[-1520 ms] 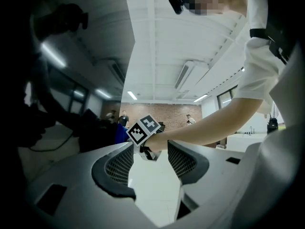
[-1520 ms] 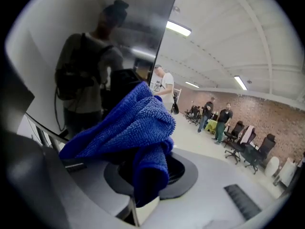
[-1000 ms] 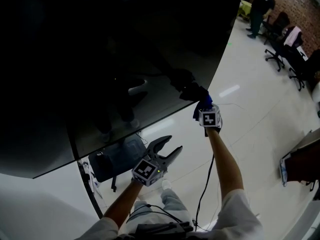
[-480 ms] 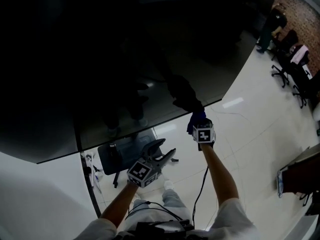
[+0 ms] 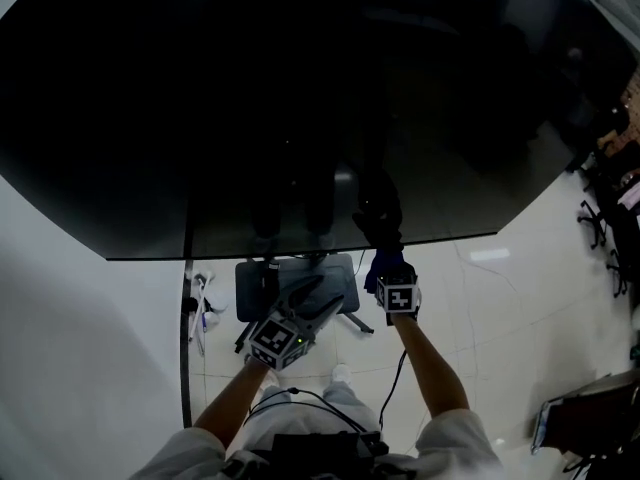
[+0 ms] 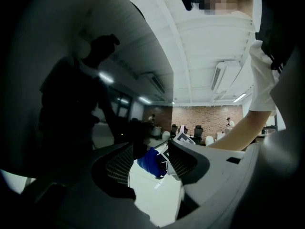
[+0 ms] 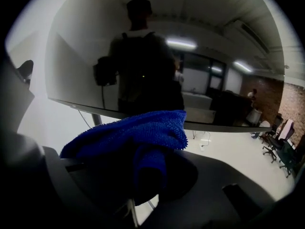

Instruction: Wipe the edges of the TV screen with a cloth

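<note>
The TV screen (image 5: 300, 118) is a big dark panel across the top of the head view. Its bottom edge (image 5: 300, 246) runs left to right. My right gripper (image 5: 388, 271) is shut on a blue cloth (image 5: 385, 263), and the cloth sits at that bottom edge, right of its middle. In the right gripper view the cloth (image 7: 138, 132) bunches over the jaws of the right gripper (image 7: 143, 166), just under the screen's lower edge (image 7: 214, 127). My left gripper (image 5: 322, 296) hangs lower and to the left, open and empty; the far cloth (image 6: 151, 162) shows through its gap.
The grey base of the TV stand (image 5: 290, 283) lies on the white floor under the screen, with a thin dark pole (image 5: 187, 338) at its left. Office chairs (image 5: 610, 258) stand at the far right. A cable (image 5: 400, 378) trails from my right arm.
The right gripper has carried the cloth leftward along the screen's bottom edge, away from the lower right corner. The left gripper has stayed below, jaws unchanged.
</note>
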A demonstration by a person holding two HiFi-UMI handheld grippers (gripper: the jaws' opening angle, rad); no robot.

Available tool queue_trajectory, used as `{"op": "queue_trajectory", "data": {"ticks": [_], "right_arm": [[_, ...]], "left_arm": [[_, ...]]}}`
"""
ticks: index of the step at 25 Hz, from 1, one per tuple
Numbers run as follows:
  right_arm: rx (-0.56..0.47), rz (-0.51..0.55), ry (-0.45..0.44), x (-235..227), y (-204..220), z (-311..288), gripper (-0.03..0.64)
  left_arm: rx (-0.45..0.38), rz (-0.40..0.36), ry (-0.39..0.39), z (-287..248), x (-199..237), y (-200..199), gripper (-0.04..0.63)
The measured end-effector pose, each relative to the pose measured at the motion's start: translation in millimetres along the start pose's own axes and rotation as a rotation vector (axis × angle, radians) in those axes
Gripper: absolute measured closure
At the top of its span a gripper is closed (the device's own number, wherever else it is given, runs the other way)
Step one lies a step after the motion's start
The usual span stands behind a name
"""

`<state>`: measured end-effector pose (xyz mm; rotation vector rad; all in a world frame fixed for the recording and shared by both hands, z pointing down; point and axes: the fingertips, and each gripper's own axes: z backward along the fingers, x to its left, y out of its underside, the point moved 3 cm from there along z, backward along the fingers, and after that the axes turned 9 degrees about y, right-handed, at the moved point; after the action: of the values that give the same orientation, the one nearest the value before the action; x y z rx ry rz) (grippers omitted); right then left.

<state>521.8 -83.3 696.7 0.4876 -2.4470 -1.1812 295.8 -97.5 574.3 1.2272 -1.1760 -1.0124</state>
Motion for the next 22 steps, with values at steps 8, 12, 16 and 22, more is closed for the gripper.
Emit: {"op": "queue_trajectory", "data": {"ticks": [8, 12, 16, 22], "right_arm": [[-0.009, 0.151, -0.224, 142, -19, -8, 0.543], [-0.021, 0.187, -0.296, 208, -29, -1, 0.543], [-0.062, 0.255, -0.403, 277, -48, 9, 0.544], [-0.030, 0.310, -0.502, 376, -48, -2, 0.545]], "left_arm": [[-0.023, -0.011, -0.185, 88, 33, -3, 0.373], [-0.031, -0.001, -0.266, 130, 46, -3, 0.373], [-0.044, 0.014, -0.359, 170, 59, -1, 0.373], [-0.054, 0.028, -0.514, 243, 69, 2, 0.373]]}}
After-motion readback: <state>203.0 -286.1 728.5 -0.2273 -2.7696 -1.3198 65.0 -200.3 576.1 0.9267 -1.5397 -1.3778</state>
